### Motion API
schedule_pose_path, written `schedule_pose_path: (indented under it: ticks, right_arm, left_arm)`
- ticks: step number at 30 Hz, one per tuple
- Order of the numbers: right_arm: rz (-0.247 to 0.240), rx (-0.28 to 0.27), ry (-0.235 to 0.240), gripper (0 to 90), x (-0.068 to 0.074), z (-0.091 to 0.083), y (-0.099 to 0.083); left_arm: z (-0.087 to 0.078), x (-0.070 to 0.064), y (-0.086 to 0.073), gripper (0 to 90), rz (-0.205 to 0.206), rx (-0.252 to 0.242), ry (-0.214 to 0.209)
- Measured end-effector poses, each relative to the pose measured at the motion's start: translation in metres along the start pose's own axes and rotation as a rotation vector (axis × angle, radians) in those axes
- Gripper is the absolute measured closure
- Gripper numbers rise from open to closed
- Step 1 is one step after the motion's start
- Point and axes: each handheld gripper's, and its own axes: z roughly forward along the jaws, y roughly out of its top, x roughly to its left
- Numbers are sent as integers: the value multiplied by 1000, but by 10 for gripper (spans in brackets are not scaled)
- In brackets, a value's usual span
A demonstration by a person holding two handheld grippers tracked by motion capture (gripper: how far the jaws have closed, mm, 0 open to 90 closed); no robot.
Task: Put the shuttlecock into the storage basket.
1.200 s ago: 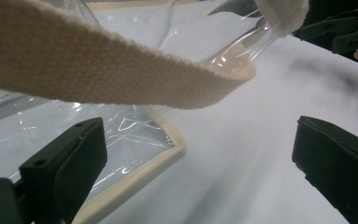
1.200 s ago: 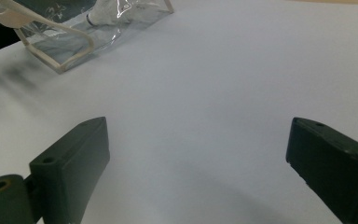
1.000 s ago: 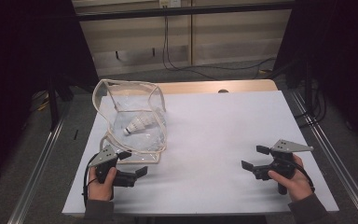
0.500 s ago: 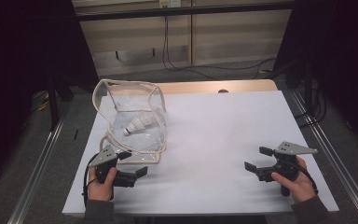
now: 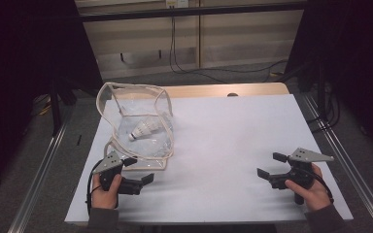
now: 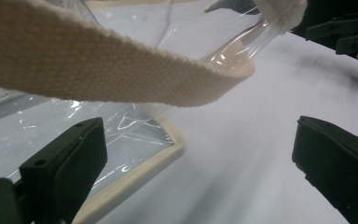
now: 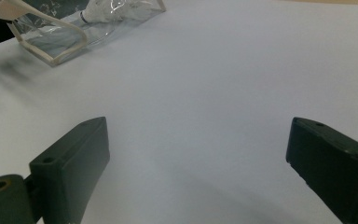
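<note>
Clear bag (image 5: 141, 131) sits just beyond left hand-held gripper (image 5: 139, 170), seemingly untouched.

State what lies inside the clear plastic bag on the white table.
Inside the clear bag lies one white shuttlecock, on its side. The folded, glaring plastic at the bag's bottom could hide something small.

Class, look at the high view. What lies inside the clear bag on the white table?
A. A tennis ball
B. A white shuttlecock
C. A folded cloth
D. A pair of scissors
B: a white shuttlecock, feathered skirt and rounded cork tip, lies on its side within the clear bag, seen through its transparent wall.
</note>
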Motion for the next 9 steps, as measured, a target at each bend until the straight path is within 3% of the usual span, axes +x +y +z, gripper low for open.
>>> schedule_pose_path:
  ticks: [9]
  right_arm:
    - [-7, -6, -3, 56, 1, 0, 1]
  left_arm:
    - [0, -1, 0, 32, 0, -3, 2]
